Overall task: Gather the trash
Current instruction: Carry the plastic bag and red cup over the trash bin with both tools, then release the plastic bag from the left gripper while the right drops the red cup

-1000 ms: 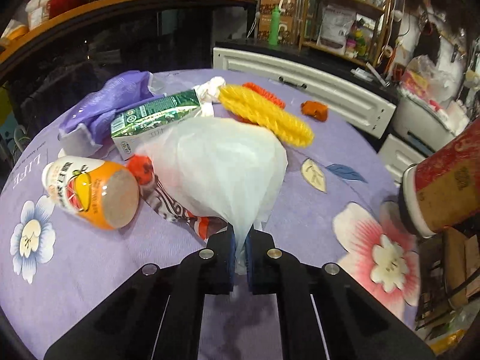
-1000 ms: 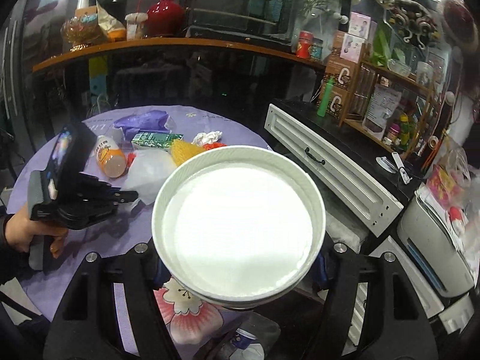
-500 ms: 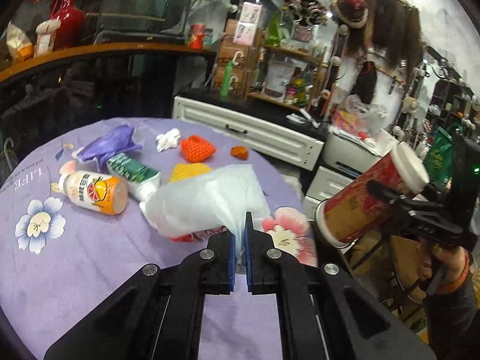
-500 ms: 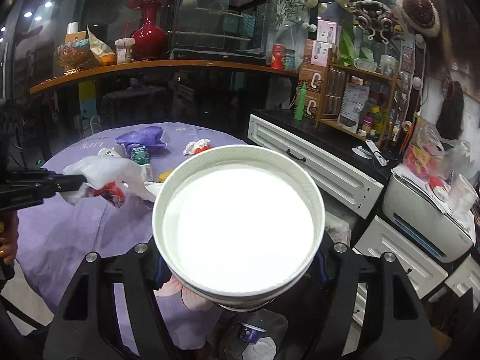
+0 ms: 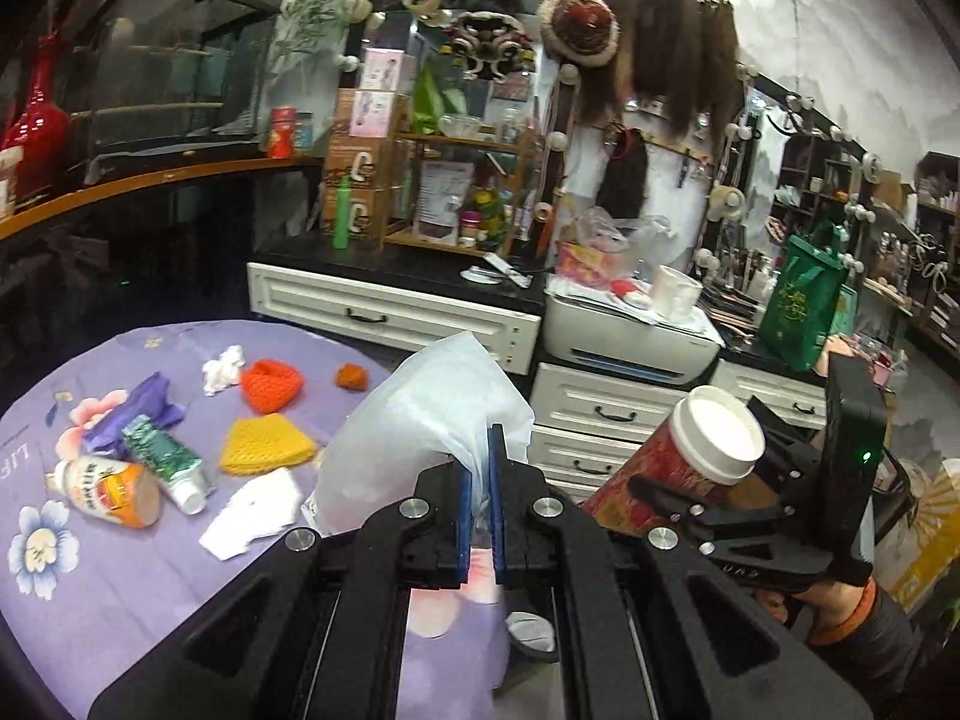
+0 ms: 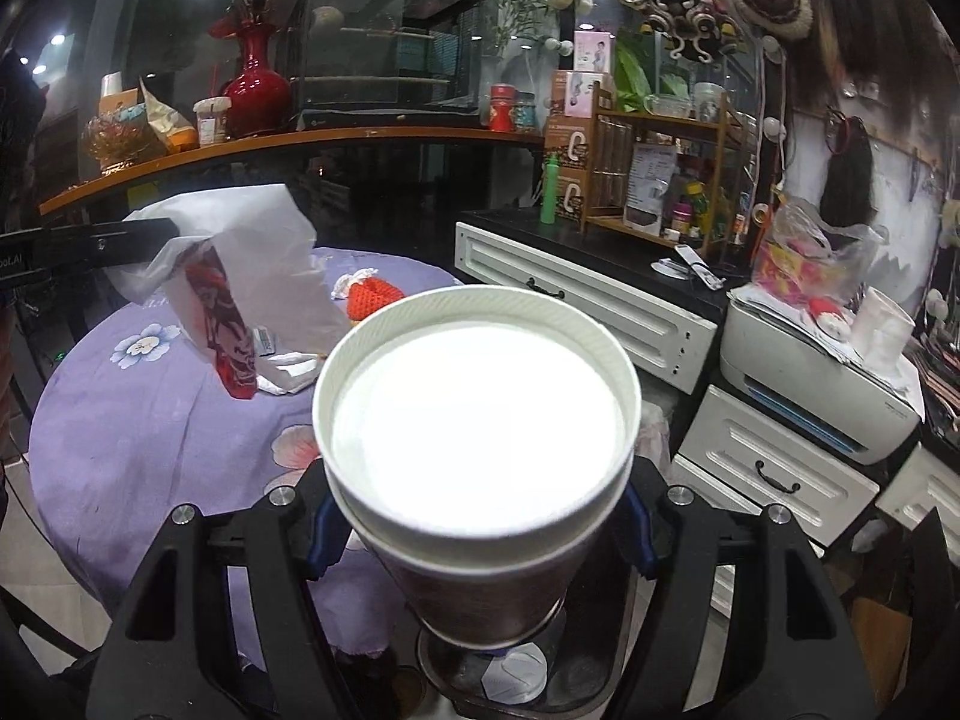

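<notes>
Left wrist: fingers (image 5: 478,501) clamped on white bag (image 5: 432,414); right fingers (image 6: 477,525) grip paper cup (image 6: 474,414)

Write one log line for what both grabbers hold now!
left gripper: shut on white plastic bag | right gripper: shut on paper cup | both lifted

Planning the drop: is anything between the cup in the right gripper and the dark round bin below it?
Nothing visible. The cup sits in the right gripper directly above the bin, though it hides most of the opening. The white bag in the left gripper hangs apart, over the table.
</notes>
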Demonstrator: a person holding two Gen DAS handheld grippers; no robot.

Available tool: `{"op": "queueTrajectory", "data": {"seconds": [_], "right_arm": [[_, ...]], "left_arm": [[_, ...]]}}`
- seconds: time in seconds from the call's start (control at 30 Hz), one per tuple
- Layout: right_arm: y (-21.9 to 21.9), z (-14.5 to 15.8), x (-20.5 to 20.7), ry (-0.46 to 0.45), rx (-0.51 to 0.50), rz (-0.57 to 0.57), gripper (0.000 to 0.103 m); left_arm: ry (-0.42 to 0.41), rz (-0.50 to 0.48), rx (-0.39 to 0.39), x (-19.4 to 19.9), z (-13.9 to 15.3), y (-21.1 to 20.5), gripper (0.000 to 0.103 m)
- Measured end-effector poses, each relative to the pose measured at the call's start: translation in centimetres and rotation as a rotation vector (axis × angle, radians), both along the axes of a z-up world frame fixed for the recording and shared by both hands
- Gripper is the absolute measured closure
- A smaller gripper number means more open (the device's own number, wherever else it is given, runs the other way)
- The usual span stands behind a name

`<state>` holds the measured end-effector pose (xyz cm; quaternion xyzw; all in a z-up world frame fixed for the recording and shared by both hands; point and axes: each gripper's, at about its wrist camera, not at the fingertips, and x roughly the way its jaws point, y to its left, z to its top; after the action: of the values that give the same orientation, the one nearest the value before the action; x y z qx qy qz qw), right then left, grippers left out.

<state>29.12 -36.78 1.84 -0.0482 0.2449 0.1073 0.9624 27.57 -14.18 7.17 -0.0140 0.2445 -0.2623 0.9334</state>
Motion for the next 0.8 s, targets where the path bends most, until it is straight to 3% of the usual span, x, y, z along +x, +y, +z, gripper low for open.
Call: {"op": "queueTrajectory", "data": {"seconds": [0.2, 0.4, 0.57, 0.8], "right_arm": [[-2.2, -3.6, 0.8, 0.082, 0.007, -0.054, 0.034], [-4.3, -10.4, 3.9, 0.217, 0.039, -0.131, 0.034], [-7.0, -13.9, 4.3, 0.272, 0.092, -0.212, 0.034], [-10.8, -14.0, 3.2, 0.271, 0.118, -0.284, 0.034]], "left_arm": [[0.004, -0.073, -0.001, 0.8, -0.1, -4.6, 0.097], [0.049, -0.134, 0.014, 1.9, -1.8, -9.0, 0.097], [0.149, -0.186, 0.049, 3.9, -5.4, -13.0, 0.097], [0.366, -0.207, 0.086, 7.8, -13.7, -17.2, 0.097]]}}
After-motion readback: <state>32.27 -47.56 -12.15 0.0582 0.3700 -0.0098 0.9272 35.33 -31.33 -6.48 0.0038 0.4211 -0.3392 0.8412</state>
